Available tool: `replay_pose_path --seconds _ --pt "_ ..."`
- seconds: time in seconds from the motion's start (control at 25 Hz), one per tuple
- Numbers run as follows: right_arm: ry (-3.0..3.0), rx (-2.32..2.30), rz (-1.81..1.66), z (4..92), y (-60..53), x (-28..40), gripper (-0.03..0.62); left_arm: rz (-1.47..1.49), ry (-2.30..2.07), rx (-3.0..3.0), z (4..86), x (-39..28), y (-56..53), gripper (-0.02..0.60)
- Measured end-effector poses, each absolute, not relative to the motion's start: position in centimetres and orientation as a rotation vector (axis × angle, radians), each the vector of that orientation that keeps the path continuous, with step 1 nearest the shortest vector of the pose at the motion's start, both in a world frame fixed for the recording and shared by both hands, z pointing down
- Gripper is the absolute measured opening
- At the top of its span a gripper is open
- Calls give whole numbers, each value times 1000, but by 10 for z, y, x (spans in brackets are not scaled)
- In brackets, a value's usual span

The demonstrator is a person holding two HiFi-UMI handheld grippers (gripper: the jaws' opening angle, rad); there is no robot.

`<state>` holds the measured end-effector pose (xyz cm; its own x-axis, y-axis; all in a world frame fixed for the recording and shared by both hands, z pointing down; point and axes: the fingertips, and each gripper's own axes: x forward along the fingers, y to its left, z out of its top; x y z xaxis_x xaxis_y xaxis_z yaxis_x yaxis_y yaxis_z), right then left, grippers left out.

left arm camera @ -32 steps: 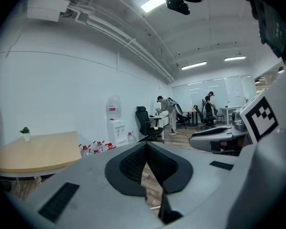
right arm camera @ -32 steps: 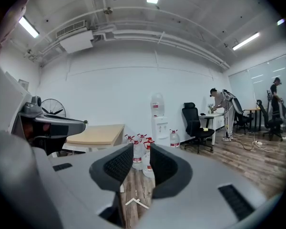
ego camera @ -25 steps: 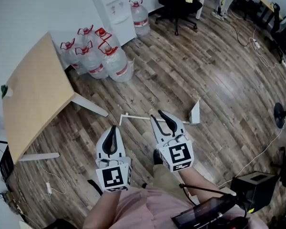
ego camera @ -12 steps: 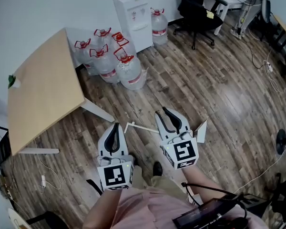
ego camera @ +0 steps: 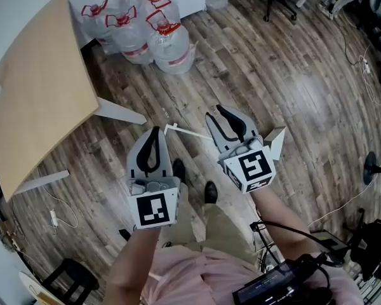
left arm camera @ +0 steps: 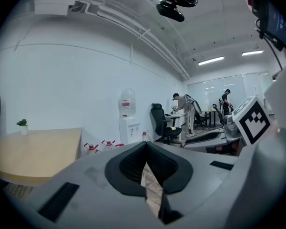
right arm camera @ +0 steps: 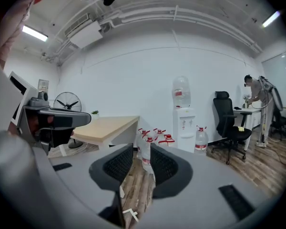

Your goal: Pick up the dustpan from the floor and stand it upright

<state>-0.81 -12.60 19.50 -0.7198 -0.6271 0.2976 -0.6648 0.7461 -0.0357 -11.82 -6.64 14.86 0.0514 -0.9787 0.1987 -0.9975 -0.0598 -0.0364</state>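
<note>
Left tool (ego camera: 155, 132) and right tool (ego camera: 214, 112) hover over the dustpan (ego camera: 277, 142), which is lying down on the wood floor (ego camera: 292, 75).

Left tool, centre-left of the head view, has its jaws pinched together at the tips and nothing in them. Right tool, just right of centre, shows a modest gap, with only floor and the water bottles (ego camera: 146, 30) seen through it (those sit upper left, by the wall). The dustpan's white handle (ego camera: 185, 131) runs left behind the right tool, and the pan pokes out at centre-right.
</note>
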Motion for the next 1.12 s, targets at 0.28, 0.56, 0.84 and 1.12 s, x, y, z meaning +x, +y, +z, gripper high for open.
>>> replay_pose_path --seconds 0.28,0.56,0.84,1.12 --pt "-2591 903 218 296 -153 -52 114 287 -1999 2138 251 -156 -103 9" --pt "-2492 777 259 415 -146 -80 114 327 -1926 2092 358 -175 -110 9" --pt "-2403 616 279 515 -131 -103 133 360 -1933 2061 443 -200 -110 9" --pt "-2320 519 279 602 -127 -120 156 446 -1914 2048 518 -223 -105 9"
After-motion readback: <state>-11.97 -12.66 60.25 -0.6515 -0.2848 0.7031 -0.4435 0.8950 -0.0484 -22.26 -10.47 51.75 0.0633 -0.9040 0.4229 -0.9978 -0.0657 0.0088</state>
